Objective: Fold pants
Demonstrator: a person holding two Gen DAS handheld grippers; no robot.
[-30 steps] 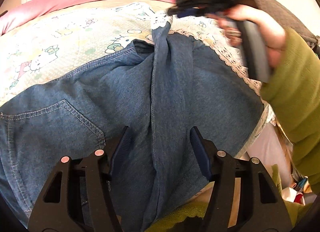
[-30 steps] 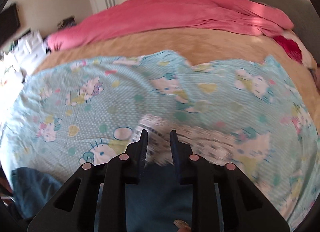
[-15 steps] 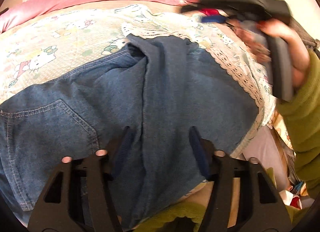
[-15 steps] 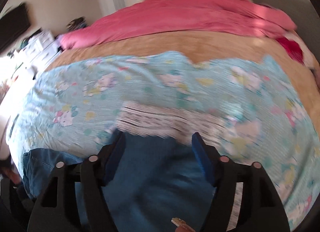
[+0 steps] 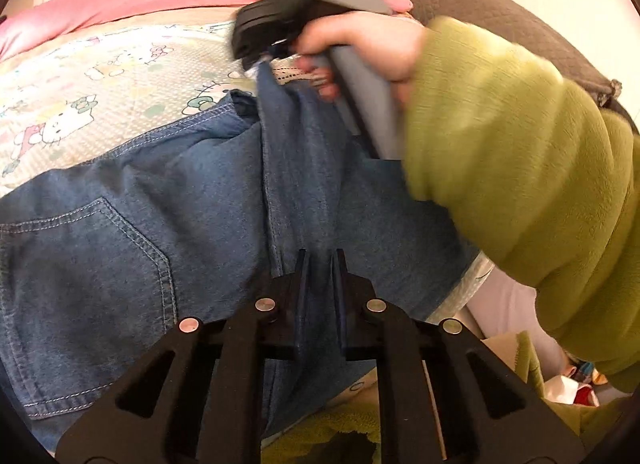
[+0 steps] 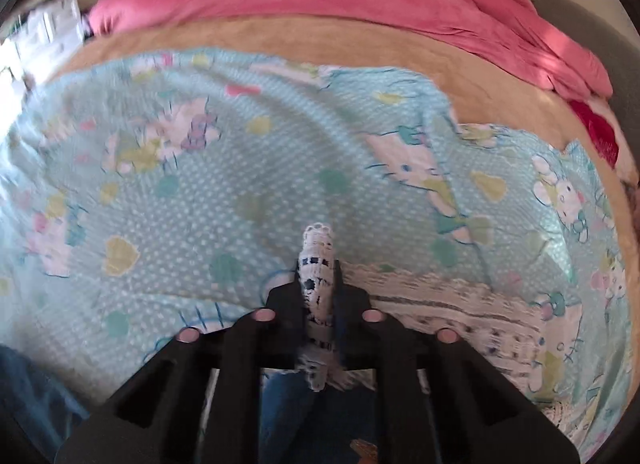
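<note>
Both claws I'm running are clamped: left gripper [image 5: 319,264] pinches a ridge of the blue denim pants [image 5: 132,224]; right gripper [image 6: 318,272] grips their white lace hem [image 6: 318,260], over the cartoon-print turquoise sheet [image 6: 240,168].

Half a second ago both were spread open; now my left hand-held gripper [image 5: 319,264] has pinched a ridge of the jeans [image 5: 132,232], and my right hand-held gripper [image 6: 318,268] has clamped the white lace trim [image 6: 318,248] at their far edge.
</note>
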